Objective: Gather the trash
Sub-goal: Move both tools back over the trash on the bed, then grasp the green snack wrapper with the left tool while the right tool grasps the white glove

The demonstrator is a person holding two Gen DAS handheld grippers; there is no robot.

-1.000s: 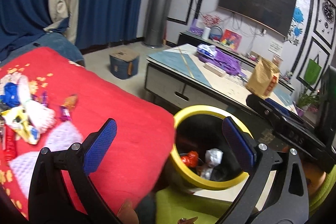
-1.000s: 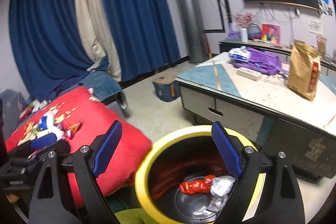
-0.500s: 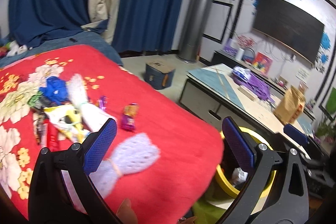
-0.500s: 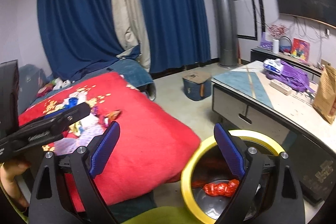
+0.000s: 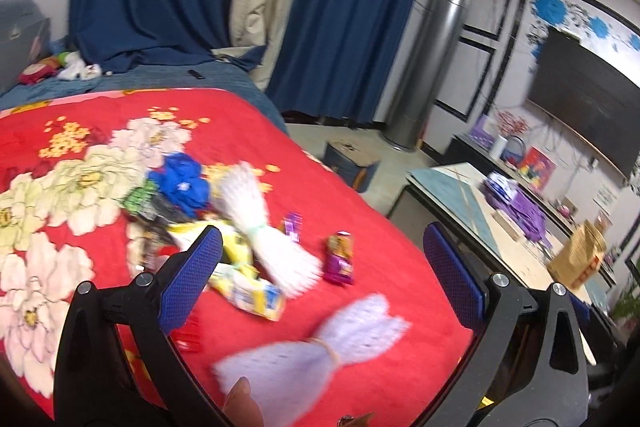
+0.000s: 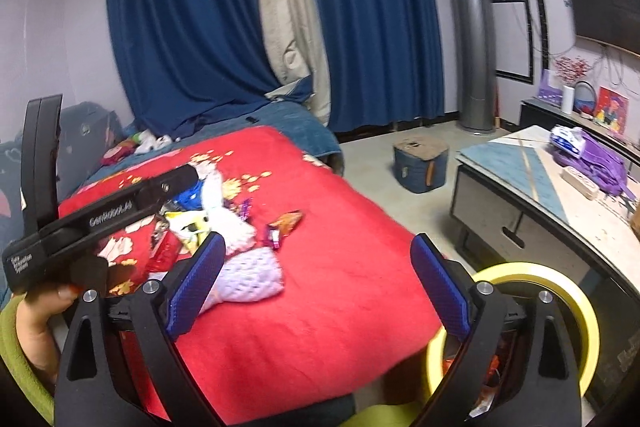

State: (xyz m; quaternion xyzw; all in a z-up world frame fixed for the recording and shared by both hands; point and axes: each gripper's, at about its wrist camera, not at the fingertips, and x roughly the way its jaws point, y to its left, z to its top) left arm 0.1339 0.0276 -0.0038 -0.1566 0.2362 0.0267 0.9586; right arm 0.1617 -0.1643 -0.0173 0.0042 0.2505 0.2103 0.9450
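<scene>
Both views had swung away from the yellow-rimmed bin [image 6: 560,291] toward the red blanket [image 5: 360,267] since the earlier pictures, so the bin now sat low on the right behind the right hand-held gripper [image 6: 316,287], only partly seen. The jaws of that hand-held gripper had just been opening and stood spread wide, with nothing pinched between them. The left hand-held gripper [image 5: 324,275] was also spread wide and empty.

The blanket, with its pale flower pattern, covered a bed and filled the room in front of both hand-held grippers. The trash lay on it in a loose heap [image 5: 208,223] ahead of the left finger of the left hand-held gripper: a blue crumpled piece, yellow wrappers and a white foam net. A small purple wrapper [image 5: 339,259] lay apart, between the two fingers in the picture. A lilac foam net [image 5: 320,343] lay nearest, just below the fingers, blurred.

Behind the bed hung dark blue curtains [image 6: 180,27]. To the right, past the edge of the blanket, was open floor with a small blue box [image 6: 420,163], then a low worktop [image 6: 520,167] carrying a purple bag. The blanket's right edge came close to the bin.
</scene>
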